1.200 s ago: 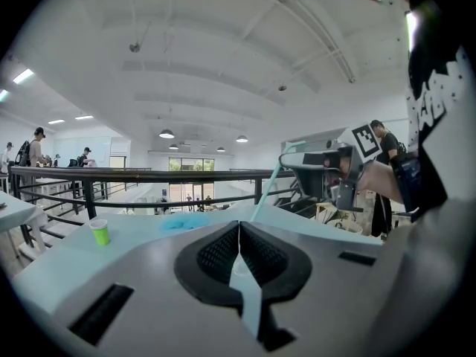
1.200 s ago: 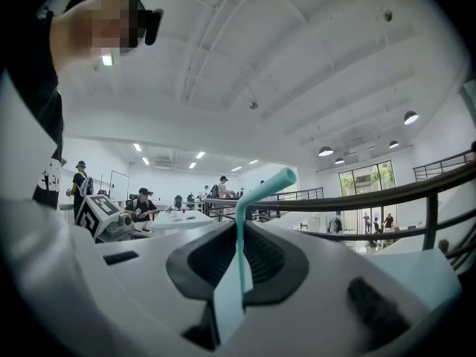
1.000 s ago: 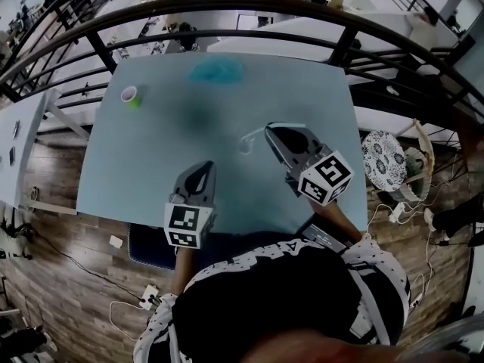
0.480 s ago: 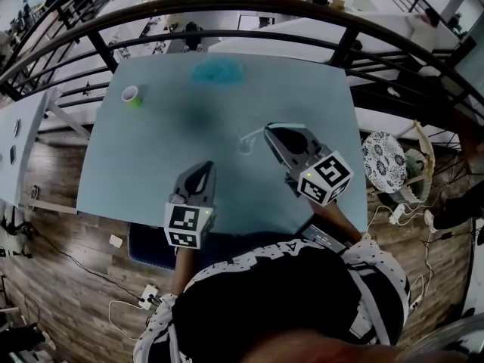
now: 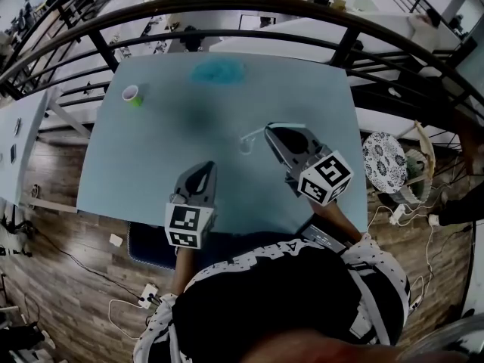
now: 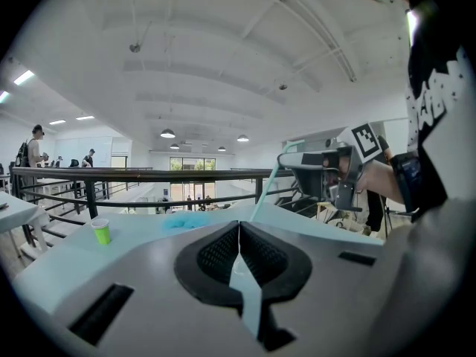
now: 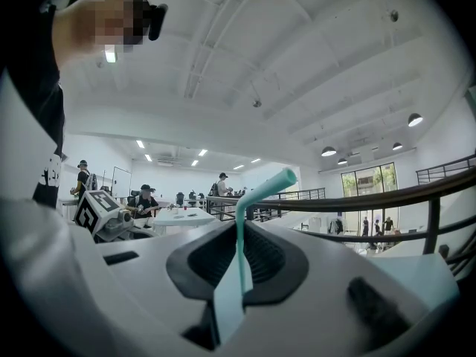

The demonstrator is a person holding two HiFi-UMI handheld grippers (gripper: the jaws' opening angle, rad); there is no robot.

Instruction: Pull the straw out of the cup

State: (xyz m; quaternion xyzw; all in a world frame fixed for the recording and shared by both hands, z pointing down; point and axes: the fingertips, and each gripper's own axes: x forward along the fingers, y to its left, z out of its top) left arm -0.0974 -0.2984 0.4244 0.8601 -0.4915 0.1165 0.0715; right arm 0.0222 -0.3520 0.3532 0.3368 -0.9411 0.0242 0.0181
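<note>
Running up between the right gripper's black pads, the pale teal straw is clamped on its straight part, and its short bent top leans off to the right above the jaws. From the head view the straw shows as a thin pale line that leaves the tip of the right gripper and slants down and to the left toward a small pale round thing on the table. That round thing is too faint to name, and whether the straw's lower end sits in it cannot be told. In the left gripper view the straw drops at a slant from the right gripper, and its lower end is hidden behind the left gripper's own body.

The left gripper has its jaws pressed together with nothing between them. In the head view this left gripper sits low over the near part of the table, just beside the right one and apart from the straw.

A green cup stands upright near the table's far left corner, well apart from both grippers. A blue patch lies near the far edge. A dark railing curves beyond the table.
</note>
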